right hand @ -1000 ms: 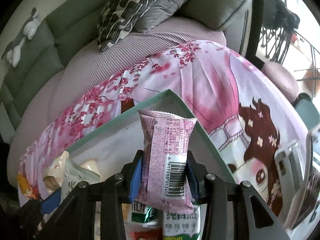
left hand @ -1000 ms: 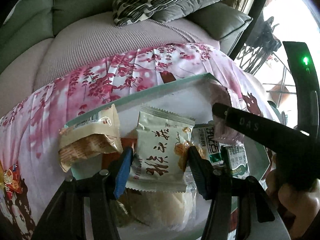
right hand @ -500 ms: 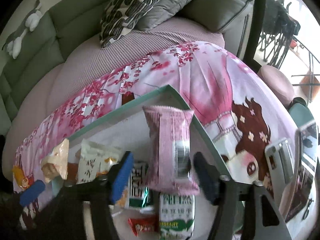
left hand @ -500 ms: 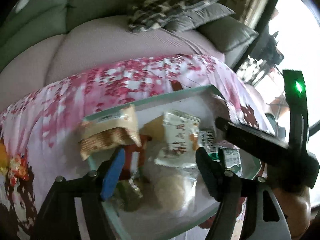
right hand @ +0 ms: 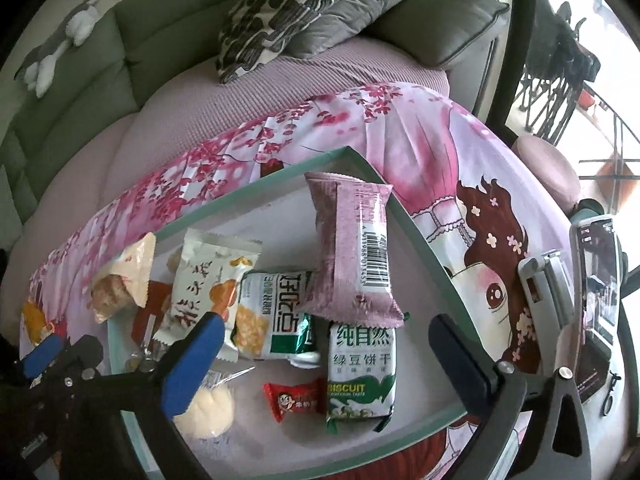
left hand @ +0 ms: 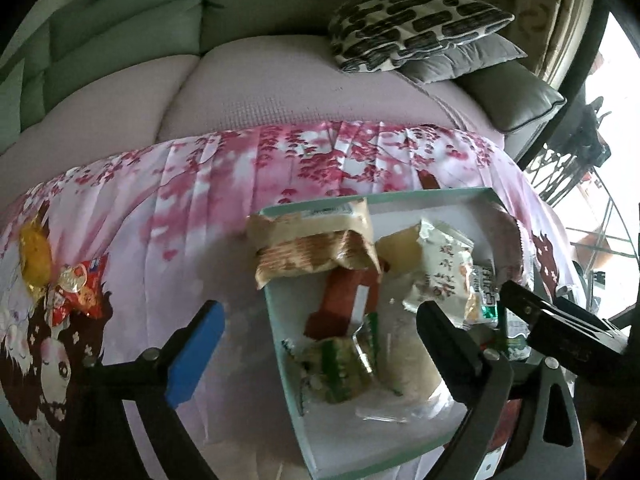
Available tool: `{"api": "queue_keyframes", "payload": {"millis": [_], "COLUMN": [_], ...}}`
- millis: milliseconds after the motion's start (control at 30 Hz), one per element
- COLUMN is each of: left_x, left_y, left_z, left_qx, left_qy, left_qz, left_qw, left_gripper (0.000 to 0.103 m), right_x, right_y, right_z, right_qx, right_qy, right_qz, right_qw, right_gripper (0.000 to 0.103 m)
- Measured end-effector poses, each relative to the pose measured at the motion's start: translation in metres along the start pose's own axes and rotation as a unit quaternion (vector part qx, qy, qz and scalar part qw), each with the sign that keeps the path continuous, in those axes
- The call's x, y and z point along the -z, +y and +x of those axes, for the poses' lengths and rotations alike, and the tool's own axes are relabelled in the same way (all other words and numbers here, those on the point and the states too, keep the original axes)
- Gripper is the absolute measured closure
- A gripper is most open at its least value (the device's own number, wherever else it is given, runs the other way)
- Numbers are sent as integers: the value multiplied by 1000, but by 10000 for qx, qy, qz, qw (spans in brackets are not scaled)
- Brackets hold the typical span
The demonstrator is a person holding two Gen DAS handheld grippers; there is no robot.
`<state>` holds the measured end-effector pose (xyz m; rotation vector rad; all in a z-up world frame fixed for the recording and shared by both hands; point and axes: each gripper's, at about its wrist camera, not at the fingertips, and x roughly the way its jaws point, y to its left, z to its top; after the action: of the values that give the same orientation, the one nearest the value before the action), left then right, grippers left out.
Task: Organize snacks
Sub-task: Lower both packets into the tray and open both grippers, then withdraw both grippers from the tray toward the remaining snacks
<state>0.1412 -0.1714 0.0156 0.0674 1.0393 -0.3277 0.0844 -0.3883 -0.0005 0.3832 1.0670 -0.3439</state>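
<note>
A shallow teal-rimmed tray on the pink blanket holds several snack packets. A pink packet lies in it against the right rim, over a green-and-white packet and a green biscuit pack. A cream packet with brown script lies left of them. A tan cracker packet rests over the tray's left rim. My right gripper is open and empty above the tray. My left gripper is open and empty over the tray's left edge. A red candy packet and a yellow packet lie on the blanket, far left.
A grey-pink sofa seat with patterned and grey cushions lies behind. A phone on a stand sits right of the tray. A small red candy and a round pale cake lie in the tray's front.
My right gripper opened and let go of the pink packet, which now lies in the tray. My left gripper opened wide, released the cream packet and drew back to the left.
</note>
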Motion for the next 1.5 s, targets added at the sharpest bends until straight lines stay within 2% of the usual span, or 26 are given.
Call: {"api": "queue_keyframes", "payload": {"millis": [167,300,767,1200,1333,1500], "left_x": [7,10,27,29,33,40], "left_y": [8,19,66,141,168,200], "left_z": [-6,-12,-19,-46,-56,-67], "left_qx": [-18,-311,-674,-1155,-1426,-1557], "left_qy": [-107,-228,-199,-504,-596,-737], "left_qz": [-77,-135,-809,-1390,-1513,-1580], "left_qw": [9999,9992,9942,9822,9763,9723], "left_gripper": [6,6,6,6,6,6], "right_x": [5,8,17,24,28,35], "right_y": [7,15,52,110,132,159], "right_z": [-5,-8,-22,-28,-31,-32], "right_qx": [16,-28,-95,-282,-384,-451], "right_qy": [-47,-51,-138,-157,-150,-113], "right_qz": [-14,-74,-407,-990,-1172,-1438], "right_qw": [10000,10000,9990,9946,9923,9885], "right_gripper": [0,0,0,0,0,0]}}
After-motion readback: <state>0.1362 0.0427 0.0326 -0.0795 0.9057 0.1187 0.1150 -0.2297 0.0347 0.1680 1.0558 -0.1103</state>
